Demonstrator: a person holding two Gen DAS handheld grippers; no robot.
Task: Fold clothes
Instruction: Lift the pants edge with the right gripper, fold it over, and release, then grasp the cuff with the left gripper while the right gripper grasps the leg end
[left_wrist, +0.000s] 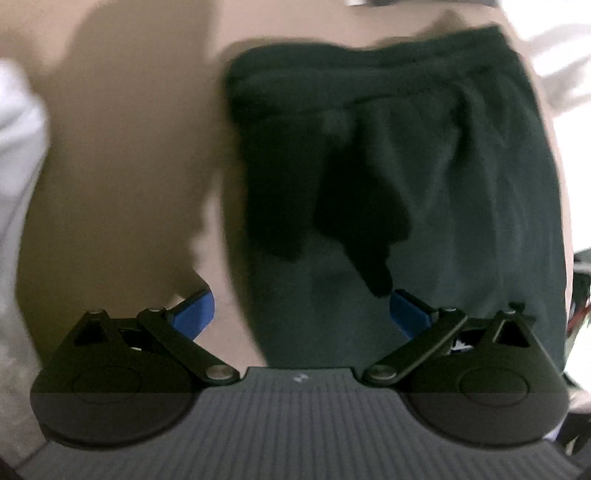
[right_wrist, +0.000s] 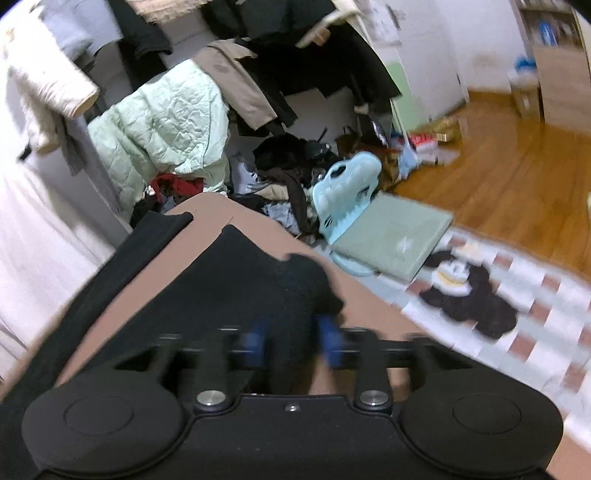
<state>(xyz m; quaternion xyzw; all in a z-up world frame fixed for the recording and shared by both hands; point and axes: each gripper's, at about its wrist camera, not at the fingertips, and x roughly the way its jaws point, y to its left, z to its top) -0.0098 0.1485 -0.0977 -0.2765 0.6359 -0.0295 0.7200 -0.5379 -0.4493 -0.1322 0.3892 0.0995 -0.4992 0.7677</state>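
Note:
A dark green garment (left_wrist: 424, 177) with a gathered waistband lies flat on the tan surface (left_wrist: 122, 166) in the left wrist view. My left gripper (left_wrist: 299, 310) hovers just over its near edge, jaws spread wide and holding nothing; the right blue pad (left_wrist: 406, 314) is above the cloth and the left pad (left_wrist: 194, 314) above bare surface. In the right wrist view the same dark garment (right_wrist: 236, 280) stretches across the tan surface (right_wrist: 369, 314). My right gripper (right_wrist: 291, 345) is shut on a bunched fold of it, which rises in a hump between the blurred blue pads.
Beyond the surface's far edge lies a heap of clothes with a pale green quilted jacket (right_wrist: 166, 125). A light-blue plastic piece (right_wrist: 343, 192), a green flat cushion (right_wrist: 395, 236) and a cartoon-print blanket (right_wrist: 498, 295) sit to the right, with wooden floor (right_wrist: 517, 166) behind. White fabric (left_wrist: 14, 147) borders the left.

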